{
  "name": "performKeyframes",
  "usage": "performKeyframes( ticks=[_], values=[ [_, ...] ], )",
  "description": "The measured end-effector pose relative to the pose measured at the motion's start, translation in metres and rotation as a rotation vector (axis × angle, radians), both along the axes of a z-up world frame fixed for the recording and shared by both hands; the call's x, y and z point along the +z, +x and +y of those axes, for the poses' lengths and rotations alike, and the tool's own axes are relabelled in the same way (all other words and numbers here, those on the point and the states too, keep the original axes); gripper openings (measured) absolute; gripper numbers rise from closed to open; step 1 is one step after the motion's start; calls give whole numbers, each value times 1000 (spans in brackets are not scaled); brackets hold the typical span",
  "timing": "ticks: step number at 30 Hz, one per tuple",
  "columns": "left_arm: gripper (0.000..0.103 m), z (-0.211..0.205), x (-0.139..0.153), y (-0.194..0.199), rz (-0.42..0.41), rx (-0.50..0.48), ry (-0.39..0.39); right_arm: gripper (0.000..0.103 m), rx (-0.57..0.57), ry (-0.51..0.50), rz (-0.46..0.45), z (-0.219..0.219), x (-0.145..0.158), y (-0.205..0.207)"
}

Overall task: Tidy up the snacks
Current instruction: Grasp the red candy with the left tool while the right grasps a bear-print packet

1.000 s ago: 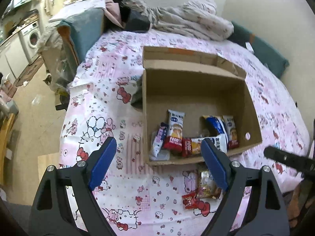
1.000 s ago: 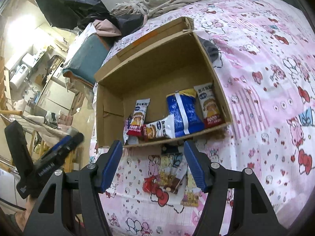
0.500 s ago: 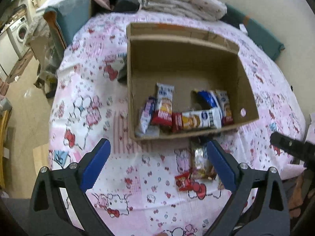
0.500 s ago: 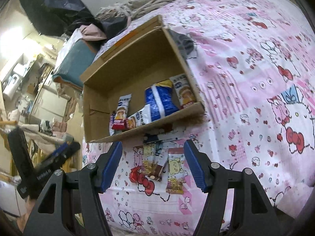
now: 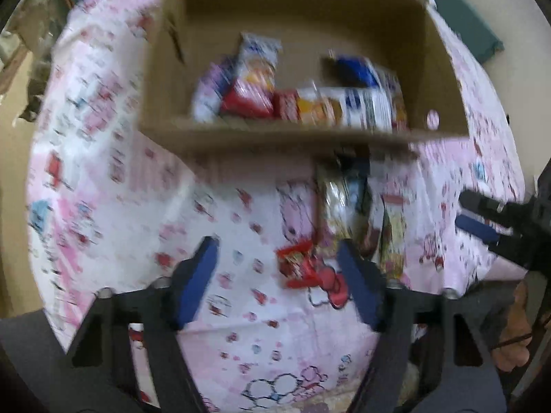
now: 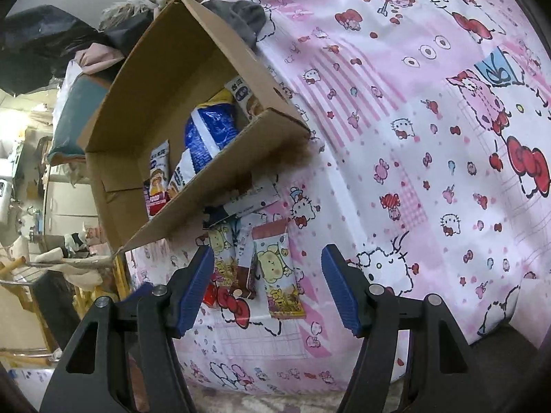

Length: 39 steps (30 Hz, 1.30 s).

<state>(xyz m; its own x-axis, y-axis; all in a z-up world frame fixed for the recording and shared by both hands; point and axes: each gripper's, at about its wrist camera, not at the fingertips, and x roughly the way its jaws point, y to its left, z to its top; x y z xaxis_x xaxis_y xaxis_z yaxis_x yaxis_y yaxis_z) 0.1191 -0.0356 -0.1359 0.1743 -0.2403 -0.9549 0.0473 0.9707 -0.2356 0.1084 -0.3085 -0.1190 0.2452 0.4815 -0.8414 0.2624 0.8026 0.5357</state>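
Your left gripper (image 5: 277,272) is closing around the red packet (image 5: 297,265) on the bedsheet (image 5: 241,327), just outside the box (image 5: 275,139); centre it first. Your right gripper (image 6: 265,284) hangs open, empty.

A pink bed sheet (image 6: 430,158) with cartoon cats covers the bed. A grey cloth (image 6: 241,17) lies by the box. A black bag (image 6: 38,44) sits farther back.
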Motion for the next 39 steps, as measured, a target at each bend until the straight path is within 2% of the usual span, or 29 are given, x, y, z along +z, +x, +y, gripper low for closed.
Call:
performKeyframes(
  ticks=[2, 4, 6, 8, 13, 16, 19, 22, 23, 24, 26, 32, 39],
  values=[
    [51, -9, -13, 0, 38, -23, -7, 68, 2, 0, -1, 1, 0, 2],
    [50, -17, -25, -1, 60, -31, -23, 68, 6, -14, -7, 3, 2, 2],
    [47, -22, -35, 0, 77, -40, -6, 68, 12, -20, -14, 5, 3, 3],
    [13, -25, -37, -1, 66, -57, 42, 68, 23, -20, -14, 7, 2, 4],
    [11, -15, -25, -4, 70, -17, 64, 68, 74, -77, 8, 18, -5, 5],
    [11, -8, -15, -7, 39, 3, 73, 58, 141, -109, 50, 31, -17, 7],
    [11, -2, -6, -8, 5, 21, 87, 56, 213, -170, 96, 50, -33, 8],
    [11, 4, -4, -7, 2, 41, 88, 51, 263, -209, 110, 66, -43, 11],
    [11, 6, -3, -4, 3, 43, 88, 44, 281, -230, 110, 71, -46, 12],
    [11, 7, -3, -4, 2, 44, 90, 30, 304, -254, 111, 75, -47, 11],
    [11, 11, -1, -4, -1, 45, 95, 28, 332, -291, 103, 80, -48, 10],
    [11, 20, 2, -4, -2, 51, 94, 28, 271, -224, 67, 61, -35, 2],
    [11, 2, -1, -4, -27, 30, 122, 28, 238, -180, 39, 50, -22, -3]
  ],
)
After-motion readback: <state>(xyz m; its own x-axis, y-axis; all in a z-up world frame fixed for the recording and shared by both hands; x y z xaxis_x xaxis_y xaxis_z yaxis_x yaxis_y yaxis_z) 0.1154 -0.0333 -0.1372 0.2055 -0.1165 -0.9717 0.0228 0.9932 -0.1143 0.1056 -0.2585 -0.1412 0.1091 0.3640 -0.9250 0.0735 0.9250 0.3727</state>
